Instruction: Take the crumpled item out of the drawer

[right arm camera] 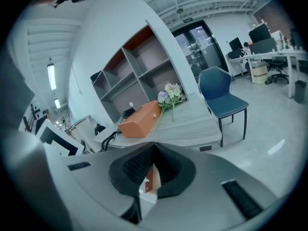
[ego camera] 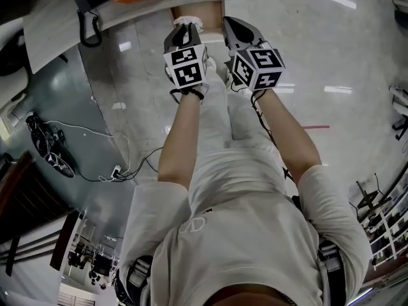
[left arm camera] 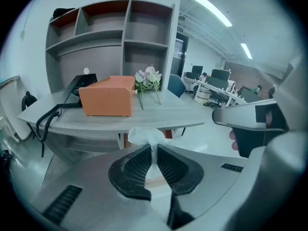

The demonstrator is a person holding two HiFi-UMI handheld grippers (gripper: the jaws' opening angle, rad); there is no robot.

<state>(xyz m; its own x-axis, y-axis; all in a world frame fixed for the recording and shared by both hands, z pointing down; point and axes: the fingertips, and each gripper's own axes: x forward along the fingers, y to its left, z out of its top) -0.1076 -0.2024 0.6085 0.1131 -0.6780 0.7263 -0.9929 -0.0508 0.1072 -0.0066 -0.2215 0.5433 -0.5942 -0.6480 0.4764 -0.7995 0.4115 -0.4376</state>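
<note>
Holding crumpled white item pinched tight in left gripper at 12 o'clock before worktop, seemingly to carry it clear, with right gripper closed empty alongside at 1 o'clock.

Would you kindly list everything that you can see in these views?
tissue: one, white, crumpled, in left claw
box: one, orange, on desk
flowers: one bunch, pale, on desk beside box
phone: one, black, on desk beside box
shelf: one, grey, at the desk's back
desk: one, grey, ahead
drawer: one, brown, under desk front
chair: one, blue, beside desk
left claw: grey, black pads, shut on tissue
right claw: grey, black pads, shut, empty
</note>
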